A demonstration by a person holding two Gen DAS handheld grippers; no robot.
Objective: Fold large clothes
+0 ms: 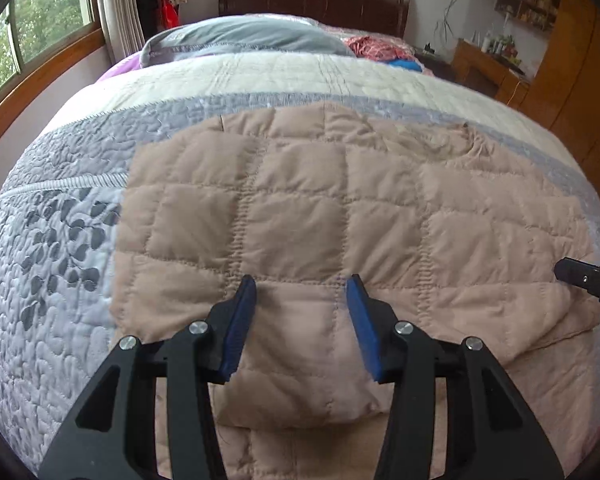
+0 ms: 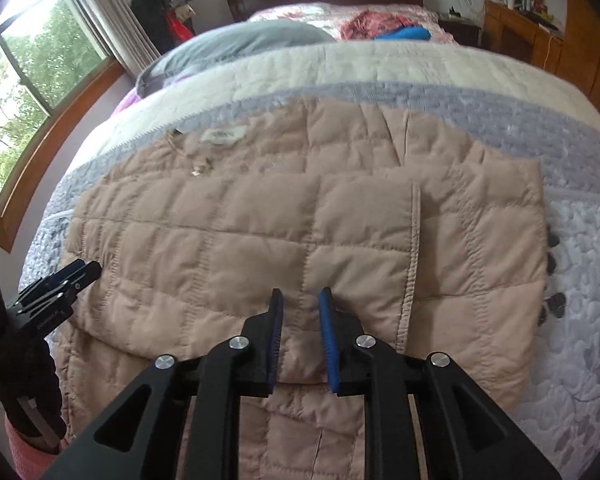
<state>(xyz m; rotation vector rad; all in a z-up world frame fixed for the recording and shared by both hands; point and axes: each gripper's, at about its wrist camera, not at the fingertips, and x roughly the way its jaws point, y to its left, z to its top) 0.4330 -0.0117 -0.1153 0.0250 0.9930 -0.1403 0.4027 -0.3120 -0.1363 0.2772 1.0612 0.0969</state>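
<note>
Jacket: the beige quilted jacket [image 1: 308, 216] is lying spread flat across the near half of the bed, filling the centre of both wrist views, with a folded-over panel sitting on top of it from about 6 to 9 o'clock in the right wrist view.
Sleeve edge: a stitched vertical hem [image 2: 414, 256] is running down at about 3 o'clock of centre in the right wrist view.
Left gripper: the left gripper [image 1: 302, 292] is hovering at 6 o'clock with its blue pads [image 1: 242, 320] spread wide apart, nothing between them, tips just over the jacket's near fold; whether they are touching the cloth I cannot tell.
Right gripper: the right gripper [image 2: 302, 300] is sitting at 6 o'clock with its pads parted only narrowly, holding nothing, tips right at the folded panel's lower edge.
Label: a small white tag [image 2: 224, 135] is showing near the collar at 11 o'clock in the right wrist view; its print is too small to read.
Bedding: the grey and white quilted bedspread [image 1: 60, 248] with a leaf pattern is lying under the jacket on all sides.
Beyond: a grey pillow [image 1: 244, 38] is resting at 12 o'clock, a dark wooden headboard [image 1: 312, 0] behind it, a window [image 2: 32, 68] at 10 o'clock.
</note>
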